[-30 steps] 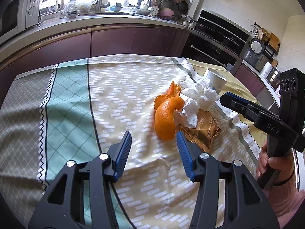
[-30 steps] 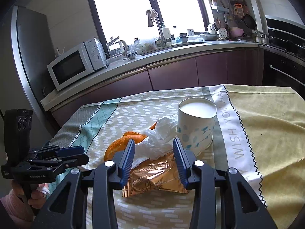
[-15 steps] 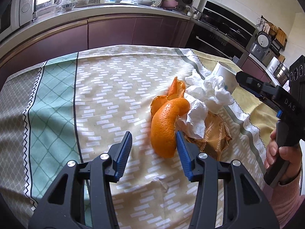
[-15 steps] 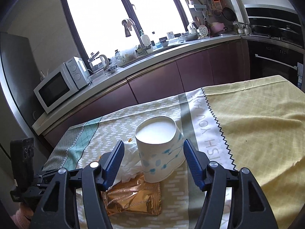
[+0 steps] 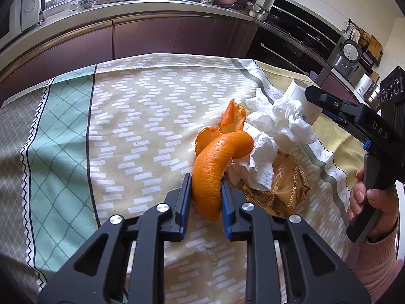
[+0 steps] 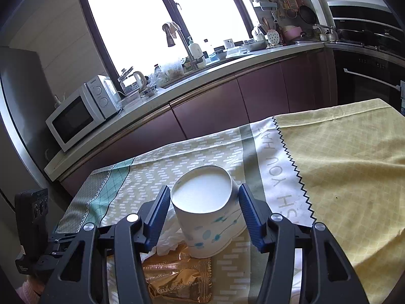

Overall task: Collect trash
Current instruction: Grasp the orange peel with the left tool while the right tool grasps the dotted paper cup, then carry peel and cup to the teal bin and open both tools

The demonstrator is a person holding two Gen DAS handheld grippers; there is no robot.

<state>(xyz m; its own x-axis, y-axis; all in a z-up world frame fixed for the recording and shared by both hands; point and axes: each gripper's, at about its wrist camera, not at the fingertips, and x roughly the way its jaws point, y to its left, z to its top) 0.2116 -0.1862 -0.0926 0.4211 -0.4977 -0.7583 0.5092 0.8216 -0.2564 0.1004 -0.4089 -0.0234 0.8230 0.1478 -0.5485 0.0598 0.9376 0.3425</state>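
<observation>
The orange peel [image 5: 211, 174] is being pinched between the blue pads of the left gripper [image 5: 205, 192], its lower end lying on the tablecloth [image 5: 141, 116] between the fingers while its upper curl is arching ahead of them. Just to the right of this gripper, crumpled tissue [image 5: 276, 129] is being propped against the peel, with a gold snack wrapper [image 5: 283, 190] lying beneath it. The upturned paper cup [image 6: 210, 210] is being straddled by the right gripper [image 6: 202, 202], whose jaws are being held spread, both pads close beside the cup's sides; contact cannot be told. Below this gripper, the wrapper [image 6: 177, 278] is lying against the cup.
</observation>
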